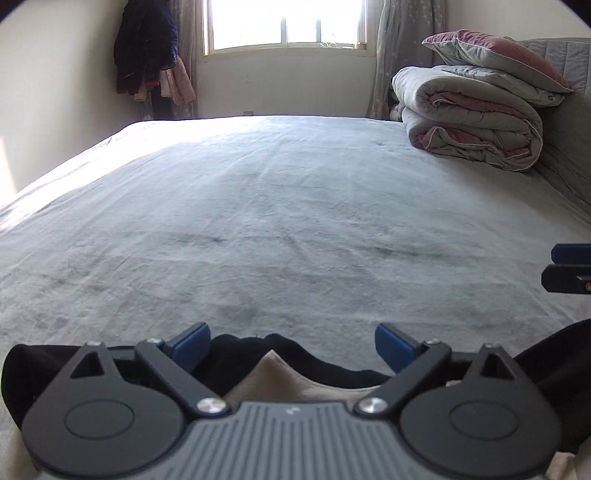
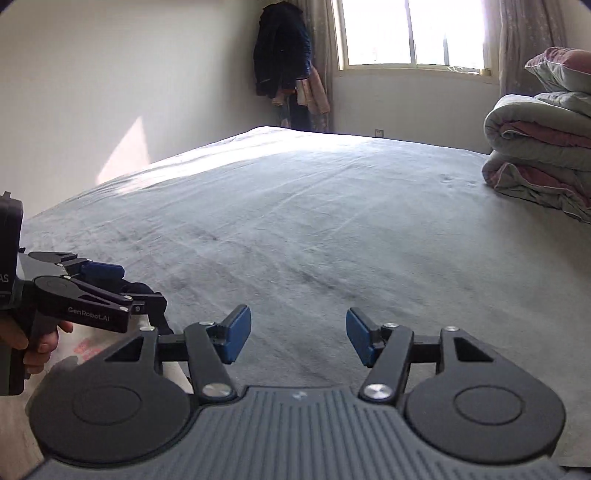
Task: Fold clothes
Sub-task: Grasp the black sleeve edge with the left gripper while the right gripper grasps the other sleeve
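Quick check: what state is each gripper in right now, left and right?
Left gripper: open, holding nothing, poised over the dark garment.
Right gripper: open, empty, above the bed.

home bedroom | bed (image 1: 280, 206) | folded quilts (image 1: 476, 122) | curtained window (image 1: 284, 26)

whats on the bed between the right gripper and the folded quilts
Nothing: in the right wrist view only bare grey sheet runs from the open right gripper to the quilts. The black garment lies off to its left, under the left gripper.
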`<action>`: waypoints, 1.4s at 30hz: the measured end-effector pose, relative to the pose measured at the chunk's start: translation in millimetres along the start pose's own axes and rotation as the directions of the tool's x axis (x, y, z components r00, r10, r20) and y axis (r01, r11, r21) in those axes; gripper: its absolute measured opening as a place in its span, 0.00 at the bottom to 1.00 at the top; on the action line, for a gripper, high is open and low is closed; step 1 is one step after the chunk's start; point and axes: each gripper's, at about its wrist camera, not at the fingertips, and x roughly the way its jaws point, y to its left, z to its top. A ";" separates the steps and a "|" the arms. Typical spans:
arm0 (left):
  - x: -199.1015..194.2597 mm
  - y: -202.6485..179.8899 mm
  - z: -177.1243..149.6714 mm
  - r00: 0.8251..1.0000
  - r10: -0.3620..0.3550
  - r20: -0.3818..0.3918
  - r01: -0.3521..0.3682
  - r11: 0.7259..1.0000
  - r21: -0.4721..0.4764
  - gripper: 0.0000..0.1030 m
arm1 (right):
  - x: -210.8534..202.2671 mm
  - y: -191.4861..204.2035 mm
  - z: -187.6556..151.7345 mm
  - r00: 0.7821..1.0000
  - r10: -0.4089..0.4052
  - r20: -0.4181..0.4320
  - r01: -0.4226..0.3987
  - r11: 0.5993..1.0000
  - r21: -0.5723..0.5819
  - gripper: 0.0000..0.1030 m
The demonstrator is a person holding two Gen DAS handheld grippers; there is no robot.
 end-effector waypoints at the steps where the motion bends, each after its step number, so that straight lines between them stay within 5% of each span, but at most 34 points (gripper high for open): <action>1: 2.7 9.9 -1.8 1.000 0.010 -0.011 -0.010 1.000 -0.008 0.94 | 5.0 1.6 -4.5 1.000 0.022 -0.004 -0.022 1.000 -0.017 0.59; 5: 16.0 36.4 -8.7 0.999 0.024 -0.049 -0.024 1.000 0.005 0.93 | 25.3 4.2 -24.9 0.991 0.090 -0.096 -0.101 0.988 -0.116 0.44; 19: 26.7 91.5 2.3 0.970 -0.236 -0.060 0.238 0.971 0.015 0.87 | 56.4 33.2 -48.6 0.960 0.177 -0.219 -0.213 0.965 -0.155 0.42; 23: 31.6 110.2 -4.5 0.964 -0.251 -0.089 0.252 0.968 -0.001 0.85 | 55.5 35.9 -50.0 0.950 0.217 -0.226 -0.257 0.952 -0.164 0.12; 25: 33.3 116.1 -6.7 0.967 -0.235 -0.093 0.235 0.972 -0.008 0.84 | 54.7 36.9 -48.6 0.956 0.204 -0.213 -0.241 0.956 -0.168 0.04; 30: 38.5 121.6 -5.6 0.969 -0.223 -0.104 0.220 0.975 -0.035 0.84 | 40.4 27.9 -35.6 0.983 0.145 -0.116 -0.160 0.979 -0.126 0.03; 36: 37.6 117.4 1.5 0.973 -0.216 -0.079 0.215 0.976 -0.012 0.84 | 24.5 11.4 -21.8 0.997 -0.071 -0.016 0.070 0.994 -0.085 0.02; 42: 50.0 117.1 3.6 0.975 -0.186 -0.120 0.190 0.982 0.024 0.84 | 46.8 11.9 -30.2 0.982 -0.162 -0.098 0.149 0.980 -0.128 0.02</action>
